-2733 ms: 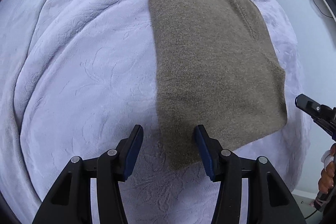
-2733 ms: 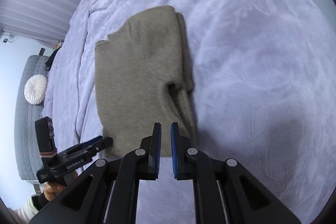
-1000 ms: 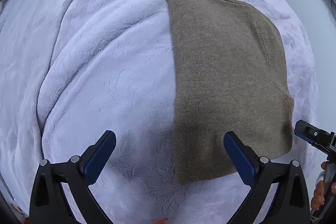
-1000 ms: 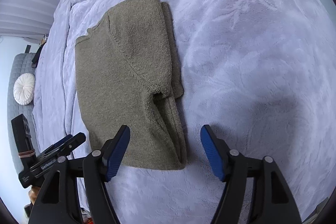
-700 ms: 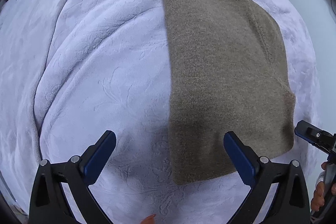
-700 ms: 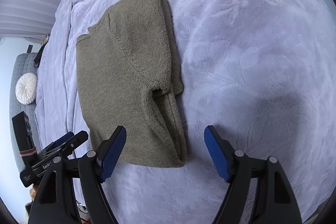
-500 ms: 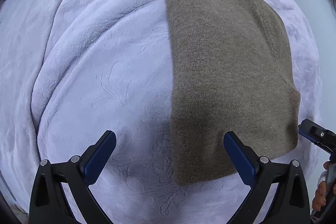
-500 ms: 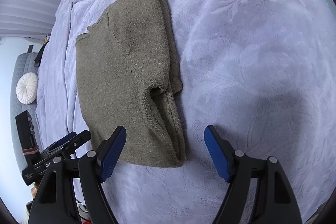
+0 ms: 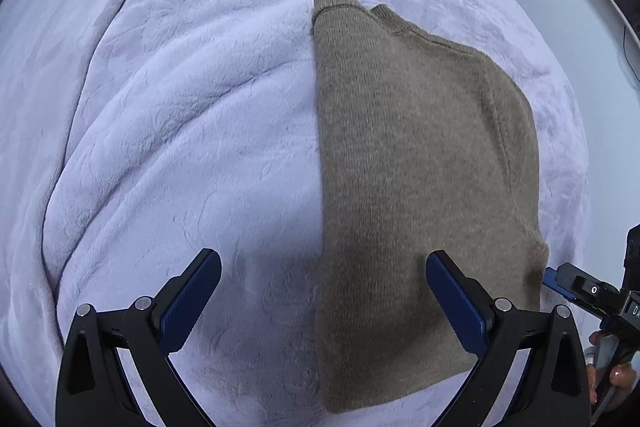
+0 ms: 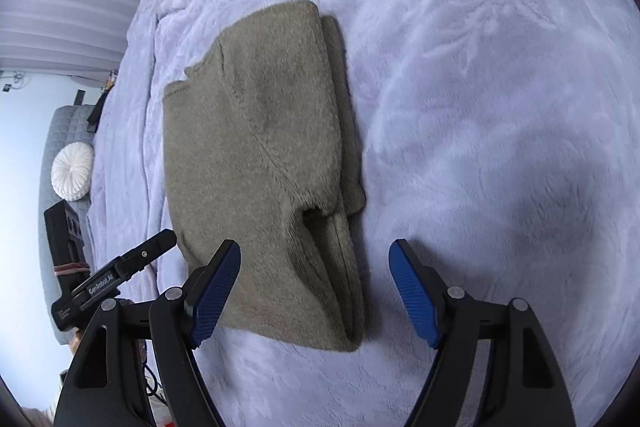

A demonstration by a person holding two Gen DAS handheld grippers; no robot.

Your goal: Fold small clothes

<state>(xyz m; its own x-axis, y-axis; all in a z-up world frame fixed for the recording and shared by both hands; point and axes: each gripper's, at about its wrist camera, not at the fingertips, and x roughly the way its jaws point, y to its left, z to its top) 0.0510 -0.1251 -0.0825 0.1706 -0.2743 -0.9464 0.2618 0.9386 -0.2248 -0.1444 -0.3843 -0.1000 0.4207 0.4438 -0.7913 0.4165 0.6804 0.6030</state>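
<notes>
Both grippers now spreading wide vs earlier, empty. Left gripper (image 9: 323, 289) is straddling sweater (image 9: 416, 187) near left corner; right gripper (image 10: 316, 287) is hovering over its right corner. Sweater lying folded on blanket (image 9: 180, 127), long axis running away; left looks nearer.

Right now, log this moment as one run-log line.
phase: between folds | olive knit sweater: folded, flat on lilac blanket | left gripper: open, empty | right gripper: open, empty, over sweater's near edge

Matt knit sweater (image 9: 420, 163), plush fleece blanket (image 9: 180, 131)
</notes>
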